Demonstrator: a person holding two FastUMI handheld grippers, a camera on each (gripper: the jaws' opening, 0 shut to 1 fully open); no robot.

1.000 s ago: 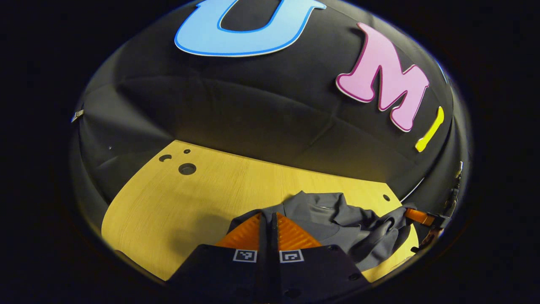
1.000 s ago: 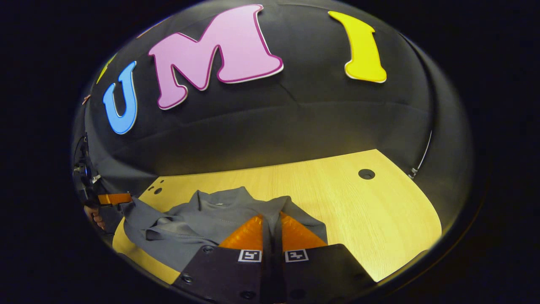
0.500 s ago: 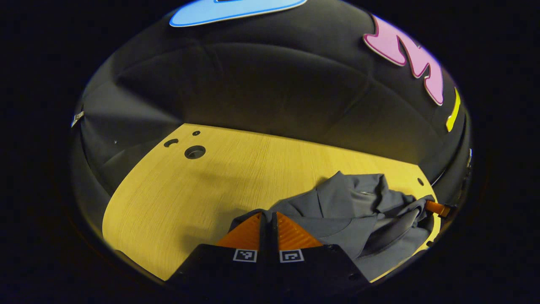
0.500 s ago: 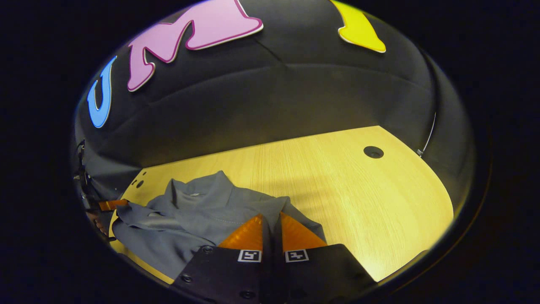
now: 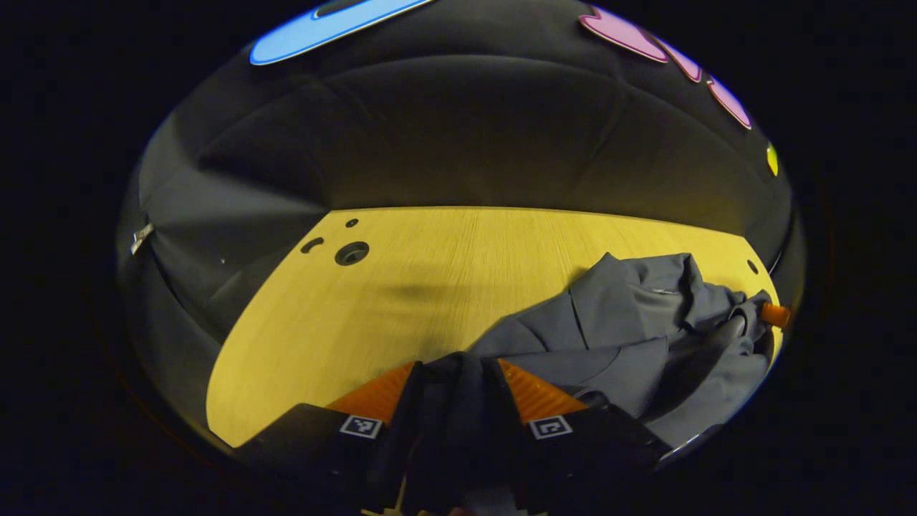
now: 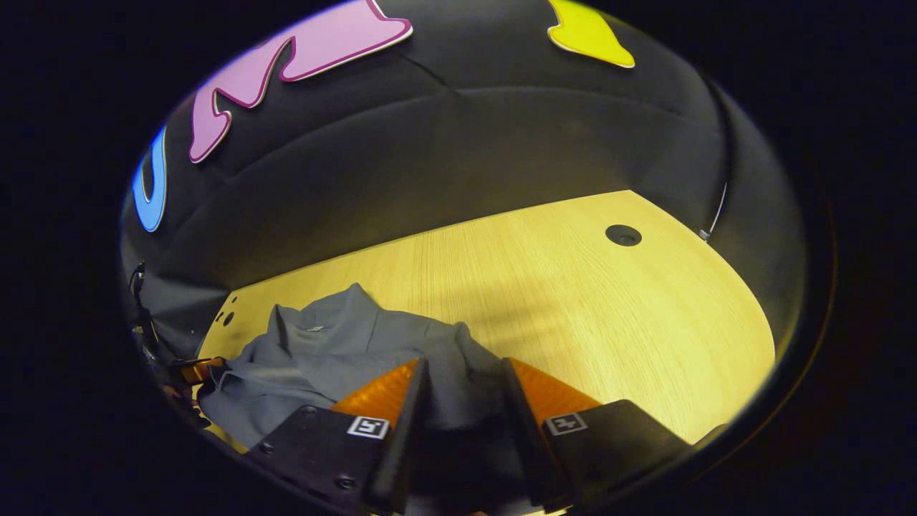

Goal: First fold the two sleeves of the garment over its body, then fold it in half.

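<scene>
- On the pale wooden table (image 5: 401,287), nearest each camera, the left gripper (image 5: 453,380) and right gripper (image 6: 462,380) both stand with fingers apart, grey cloth lying loose between them, not clamped.
- Just beyond, the soft grey collared garment (image 6: 337,351) lies rumpled in a heap on the table's near side.
- It looks light, limp and easily bunched; best pinched at a sleeve cuff or hem edge, single layer.
- Farther off, the bare tabletop meets the black cloth wall (image 6: 444,165).
</scene>
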